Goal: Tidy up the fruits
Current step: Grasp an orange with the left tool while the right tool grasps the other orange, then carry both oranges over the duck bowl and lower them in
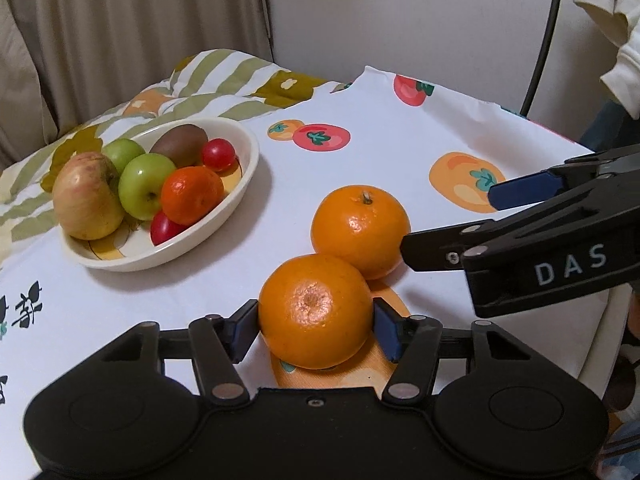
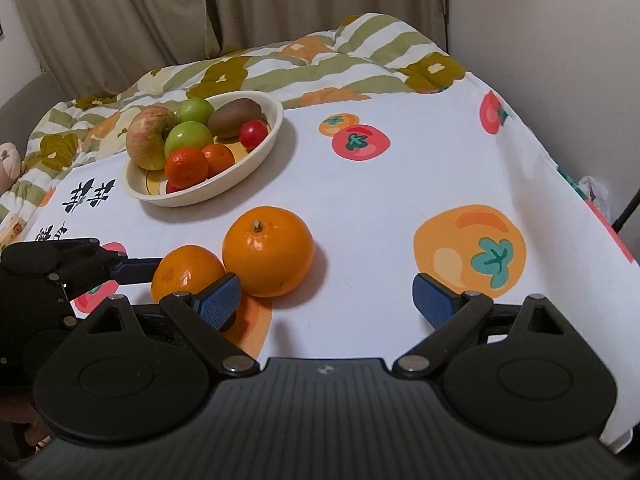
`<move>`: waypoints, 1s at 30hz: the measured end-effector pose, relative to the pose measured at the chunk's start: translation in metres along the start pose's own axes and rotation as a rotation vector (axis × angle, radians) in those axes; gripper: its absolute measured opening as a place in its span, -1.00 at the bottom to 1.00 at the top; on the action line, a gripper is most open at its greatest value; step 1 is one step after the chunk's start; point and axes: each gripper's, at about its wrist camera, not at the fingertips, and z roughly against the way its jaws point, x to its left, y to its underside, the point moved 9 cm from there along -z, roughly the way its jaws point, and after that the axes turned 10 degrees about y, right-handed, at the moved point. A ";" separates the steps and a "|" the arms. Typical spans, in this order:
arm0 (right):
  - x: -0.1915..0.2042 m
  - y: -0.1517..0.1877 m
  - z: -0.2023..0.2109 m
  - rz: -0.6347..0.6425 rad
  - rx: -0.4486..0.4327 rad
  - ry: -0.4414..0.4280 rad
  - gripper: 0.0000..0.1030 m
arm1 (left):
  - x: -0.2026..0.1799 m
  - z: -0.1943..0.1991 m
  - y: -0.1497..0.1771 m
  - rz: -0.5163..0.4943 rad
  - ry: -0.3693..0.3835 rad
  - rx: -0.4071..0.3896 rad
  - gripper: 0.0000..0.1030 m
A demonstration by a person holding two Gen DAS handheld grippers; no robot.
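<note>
Both grippers are low over the tablecloth (image 1: pixel 360 128), and I describe the scene from left to right. At the far left, on the cloth, stands the cream bowl (image 1: pixel 224 216). It holds a reddish apple (image 1: pixel 86 196), two green apples (image 1: pixel 145 186), a kiwi (image 1: pixel 180 145), a small mandarin (image 1: pixel 192 195) and two red cherry tomatoes (image 1: pixel 218 154); in the right wrist view a second small mandarin (image 2: pixel 218 159) shows behind the first one.

Next comes my left gripper (image 1: pixel 316 330). Its two blue pads touch the sides of the near orange (image 1: pixel 315 312), so it is pinching this fruit, which sits on the cloth over a printed orange picture. The far orange (image 1: pixel 360 236), with its stem up, touches the near one just behind and to the right.

At the right is my right gripper (image 2: pixel 326 302). Its fingers are spread wide and hold nothing. In the left wrist view its lower finger (image 1: pixel 436 250) is touching, or almost touching, the right side of the far orange; I cannot tell which.
</note>
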 end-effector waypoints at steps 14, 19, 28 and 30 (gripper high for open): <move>0.027 -0.007 -0.015 0.071 0.008 -0.050 0.86 | 0.018 0.016 0.014 0.032 -0.061 0.007 0.23; 0.038 -0.012 -0.022 0.110 0.003 -0.053 0.78 | 0.024 0.022 0.017 0.045 -0.075 0.004 0.23; 0.048 -0.016 -0.031 0.141 0.005 -0.044 0.52 | 0.036 0.033 0.023 0.079 -0.102 -0.004 0.23; 0.051 -0.016 -0.030 0.140 0.009 -0.044 0.51 | 0.038 0.038 0.024 0.087 -0.110 -0.009 0.23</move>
